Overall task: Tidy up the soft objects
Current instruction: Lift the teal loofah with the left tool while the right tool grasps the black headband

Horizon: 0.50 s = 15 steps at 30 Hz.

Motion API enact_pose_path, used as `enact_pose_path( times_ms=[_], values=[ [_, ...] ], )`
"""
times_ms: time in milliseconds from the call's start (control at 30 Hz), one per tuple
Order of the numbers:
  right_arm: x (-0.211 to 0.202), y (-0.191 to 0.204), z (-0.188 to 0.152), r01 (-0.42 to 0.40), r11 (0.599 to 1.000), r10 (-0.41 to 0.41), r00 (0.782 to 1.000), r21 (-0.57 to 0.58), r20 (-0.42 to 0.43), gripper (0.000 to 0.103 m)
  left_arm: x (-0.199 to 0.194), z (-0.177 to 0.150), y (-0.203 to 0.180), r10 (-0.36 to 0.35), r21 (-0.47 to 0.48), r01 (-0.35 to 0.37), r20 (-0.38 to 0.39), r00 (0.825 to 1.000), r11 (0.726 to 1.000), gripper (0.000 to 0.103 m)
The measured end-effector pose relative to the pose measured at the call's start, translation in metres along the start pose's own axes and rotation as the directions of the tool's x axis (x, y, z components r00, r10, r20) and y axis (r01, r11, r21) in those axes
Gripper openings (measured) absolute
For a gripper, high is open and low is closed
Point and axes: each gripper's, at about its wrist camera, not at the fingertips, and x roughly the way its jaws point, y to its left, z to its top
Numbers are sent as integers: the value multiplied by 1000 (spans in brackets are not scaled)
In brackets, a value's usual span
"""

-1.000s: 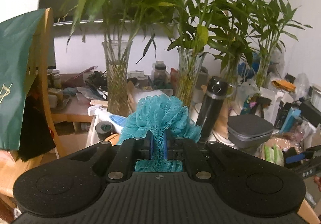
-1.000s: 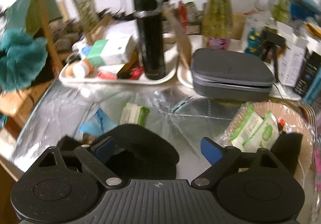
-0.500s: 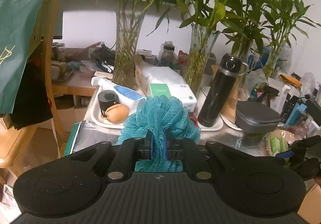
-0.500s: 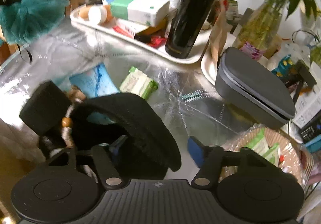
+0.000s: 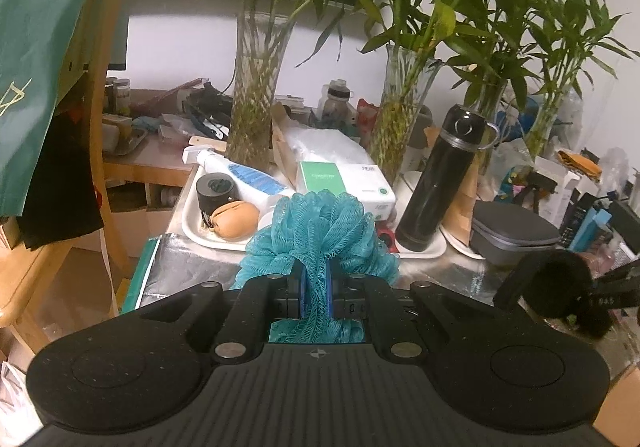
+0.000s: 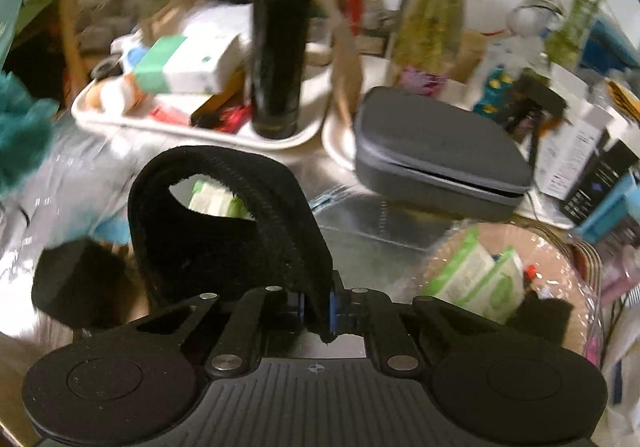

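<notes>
We take the black flask (image 5: pixel 436 183) as our landmark; it stands upright at the right end of a white tray (image 5: pixel 224 241) on the foil-covered counter (image 5: pixel 188 267).

Our left claw (image 5: pixel 316 289) is clenched on a teal mesh bath pouf (image 5: pixel 320 235). Its blue pads pinch the gathered middle of the pouf, whose ruffles bulge out ahead of the fingers and down to the left of the flask, in front of the tray. Whether the pouf touches the counter we cannot tell.

Our right claw (image 6: pixel 316 307) is closing its jaws on a black padded band (image 6: pixel 224 223), and the blue pads already press one end of it between them. The band arches up and away from the fingers in a loop, in front of the flask as the right wrist camera sees it. A fuzzy black pad (image 6: pixel 76 287) hangs at the lower left of the loop; the view is blurred there, so we cannot say how it joins the band. In the left wrist view the same dark furry mass (image 5: pixel 556 287) shows low to the right of the flask.

On the tray, left of the flask, lie a green and white box (image 6: pixel 180 67), a tan coin pouch (image 5: pixel 234 219) and a white and blue bottle (image 5: pixel 248 175). Right of the flask sits a grey zip case (image 6: pixel 436 151). In front of that case a wicker basket (image 6: pixel 576 259) holds green and white packets (image 6: pixel 476 279).
</notes>
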Motion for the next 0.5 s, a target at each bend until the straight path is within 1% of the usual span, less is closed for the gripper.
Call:
enact_pose_path(
  times_ms=[167,300,400,500],
  values=[
    [-17,-5,2,-19,998,17,999,60,34,13,-3,4,-5,9,17,-9,23,1000,1000,9],
    [-35,-1,4,-26,996,20,998,84,66,12,-9,10,-10,40,25,-41,51,998,999,9],
    [-46,2,6,-39,993,29,996,113,85,12,-17,16,-12,45,30,-47,64,997,998,9],
    [-65,7,7,-67,989,50,990,129,128,12,-29,22,-15,48,39,-52,85,995,998,9]
  ],
)
